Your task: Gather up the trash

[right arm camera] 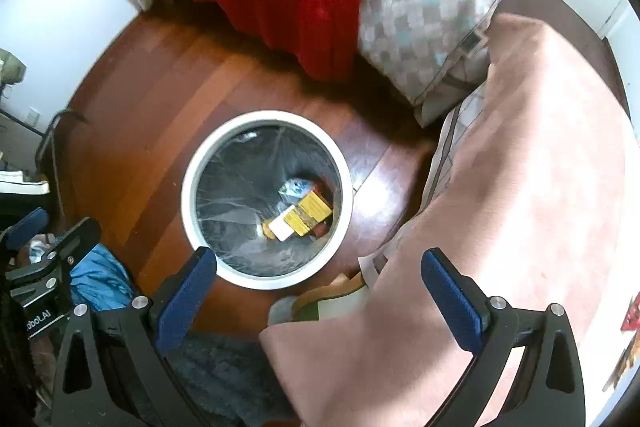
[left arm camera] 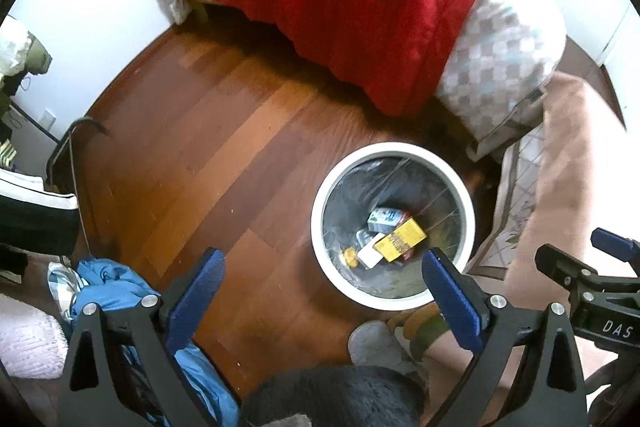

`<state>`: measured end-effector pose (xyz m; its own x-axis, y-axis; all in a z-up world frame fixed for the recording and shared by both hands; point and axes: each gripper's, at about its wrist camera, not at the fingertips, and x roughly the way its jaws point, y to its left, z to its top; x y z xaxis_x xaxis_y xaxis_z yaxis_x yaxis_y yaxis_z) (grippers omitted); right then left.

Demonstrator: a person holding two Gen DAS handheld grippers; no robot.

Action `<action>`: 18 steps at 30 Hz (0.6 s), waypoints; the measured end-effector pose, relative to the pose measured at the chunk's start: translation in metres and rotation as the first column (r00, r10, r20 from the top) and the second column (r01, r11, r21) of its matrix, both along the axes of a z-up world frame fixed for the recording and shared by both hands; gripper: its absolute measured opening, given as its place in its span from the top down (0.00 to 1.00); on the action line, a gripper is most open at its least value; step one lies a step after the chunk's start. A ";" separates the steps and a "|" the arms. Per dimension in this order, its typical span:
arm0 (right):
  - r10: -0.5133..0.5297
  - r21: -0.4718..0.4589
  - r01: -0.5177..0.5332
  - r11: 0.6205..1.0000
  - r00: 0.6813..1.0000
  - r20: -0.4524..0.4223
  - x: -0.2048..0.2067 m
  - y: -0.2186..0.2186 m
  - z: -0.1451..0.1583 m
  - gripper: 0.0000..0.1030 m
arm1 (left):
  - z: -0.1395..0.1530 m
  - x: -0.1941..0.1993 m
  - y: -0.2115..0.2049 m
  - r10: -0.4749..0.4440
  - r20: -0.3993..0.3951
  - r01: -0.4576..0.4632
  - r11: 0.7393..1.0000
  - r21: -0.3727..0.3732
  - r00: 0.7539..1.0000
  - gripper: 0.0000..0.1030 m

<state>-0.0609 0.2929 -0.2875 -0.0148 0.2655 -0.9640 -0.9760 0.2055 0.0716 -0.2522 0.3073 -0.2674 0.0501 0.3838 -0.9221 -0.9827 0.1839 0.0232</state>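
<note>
Ahead of the jaws the bin (right arm camera: pixel 267 118) mouth gapes unobstructed; bare floor (left arm camera: pixel 192 147) lies left, pink bedding (right arm camera: pixel 540 167) crowds right.

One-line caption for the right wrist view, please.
Open, empty right gripper above a white-rimmed trash bin holding a yellow box.

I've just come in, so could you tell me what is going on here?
A person is collecting trash with two handheld grippers. Both the left gripper and the right gripper are open and empty above a white bin on the wooden floor. A yellow box and other trash already lie inside.
</note>
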 end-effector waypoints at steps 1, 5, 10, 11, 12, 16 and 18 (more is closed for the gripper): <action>-0.003 0.020 0.003 1.000 1.000 -0.006 0.000 -0.006 0.010 0.00 | 0.008 -0.001 -0.004 -0.001 0.008 0.001 1.000 0.011 1.000 0.02; -0.012 0.084 0.014 0.996 1.000 -0.026 0.002 -0.026 0.043 0.00 | 0.035 0.001 -0.018 -0.014 0.031 0.012 0.998 0.057 0.999 0.02; -0.027 0.180 0.037 0.983 0.998 -0.059 0.006 -0.056 0.089 0.00 | 0.074 0.006 -0.041 -0.040 0.056 0.033 0.992 0.121 0.998 0.02; -0.029 0.199 0.042 0.979 0.997 -0.068 0.008 -0.063 0.097 0.00 | 0.080 0.008 -0.046 -0.040 0.053 0.033 0.991 0.133 0.998 0.02; -0.032 0.215 0.048 0.975 0.997 -0.075 0.010 -0.069 0.104 0.00 | 0.089 0.010 -0.052 -0.041 0.051 0.033 0.989 0.147 0.998 0.02; -0.062 0.297 0.100 0.950 0.989 -0.135 0.025 -0.103 0.135 0.00 | 0.112 0.021 -0.071 -0.047 0.051 0.037 0.982 0.186 0.998 0.02; -0.083 0.319 0.131 0.939 0.984 -0.160 0.039 -0.124 0.145 0.00 | 0.120 0.034 -0.080 -0.072 0.066 0.058 0.978 0.202 0.995 0.02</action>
<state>-0.0223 0.1684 -0.1421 -0.0987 0.5733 -0.8134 -0.9244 0.2499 0.2883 -0.2180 0.2268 -0.1474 0.1447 0.5532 -0.8204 -0.9692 0.2462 -0.0049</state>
